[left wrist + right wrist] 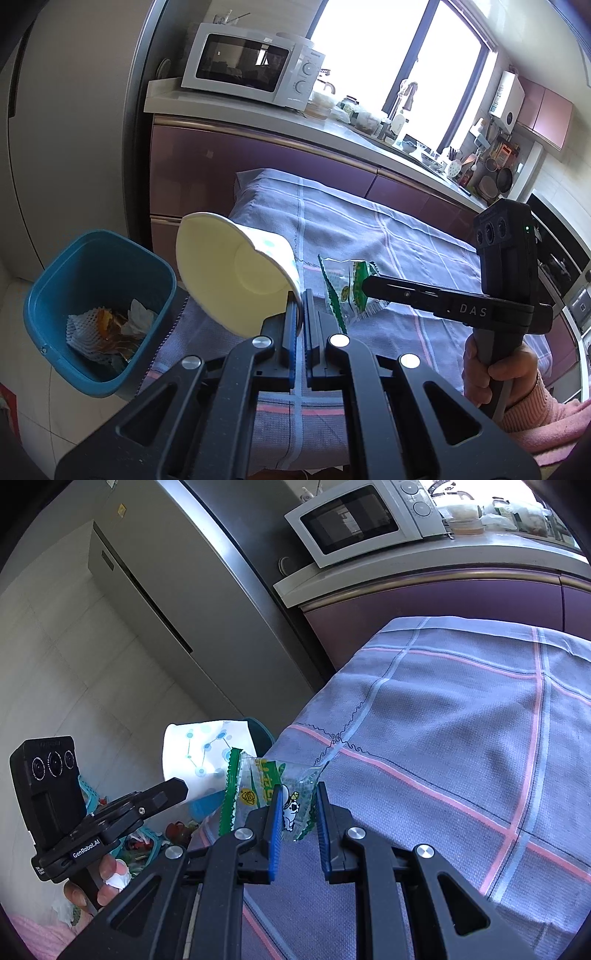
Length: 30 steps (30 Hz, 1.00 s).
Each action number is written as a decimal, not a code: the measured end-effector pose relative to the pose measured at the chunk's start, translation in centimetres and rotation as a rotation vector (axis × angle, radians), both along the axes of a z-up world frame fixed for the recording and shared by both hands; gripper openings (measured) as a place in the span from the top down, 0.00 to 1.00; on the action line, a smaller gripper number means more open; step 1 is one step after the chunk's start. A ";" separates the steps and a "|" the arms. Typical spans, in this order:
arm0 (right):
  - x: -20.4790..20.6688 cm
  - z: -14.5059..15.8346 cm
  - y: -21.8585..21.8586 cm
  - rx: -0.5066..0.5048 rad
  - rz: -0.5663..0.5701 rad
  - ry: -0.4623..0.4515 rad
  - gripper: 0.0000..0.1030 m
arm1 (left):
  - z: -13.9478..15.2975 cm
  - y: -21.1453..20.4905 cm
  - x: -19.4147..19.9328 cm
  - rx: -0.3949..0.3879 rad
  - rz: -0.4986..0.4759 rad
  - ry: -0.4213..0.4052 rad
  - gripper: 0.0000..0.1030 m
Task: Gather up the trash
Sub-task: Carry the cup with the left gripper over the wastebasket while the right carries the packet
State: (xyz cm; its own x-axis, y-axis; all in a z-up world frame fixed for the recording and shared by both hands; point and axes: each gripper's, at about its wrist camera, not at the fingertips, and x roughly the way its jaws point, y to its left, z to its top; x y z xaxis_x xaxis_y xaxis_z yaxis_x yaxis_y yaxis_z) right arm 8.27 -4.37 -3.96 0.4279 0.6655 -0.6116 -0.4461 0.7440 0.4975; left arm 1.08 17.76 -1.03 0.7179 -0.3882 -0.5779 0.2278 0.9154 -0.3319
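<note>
While tilted downward, both hand-held grippers grip trash over the tablecloth [461, 720].

Beside the matt blue plastic bin [99, 306], the table's woven checked cloth [388, 240] looks coarse and matt, the paper cup [236, 273] above it smooth and matt white inside, the wrapper [273, 794] glossy clear-and-green film, and the black plastic gripper fingers [275, 834] carry ribbed blue pads.
</note>
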 end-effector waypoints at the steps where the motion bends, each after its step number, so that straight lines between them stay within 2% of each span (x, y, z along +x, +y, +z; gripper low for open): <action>1: 0.0 0.0 0.2 -0.001 0.002 0.000 0.85 | 0.1 0.1 0.0 0.000 0.003 -0.001 0.97; 30: 1.5 0.3 4.0 -0.001 0.062 0.009 0.85 | 0.3 4.2 0.5 0.017 0.103 -0.006 0.97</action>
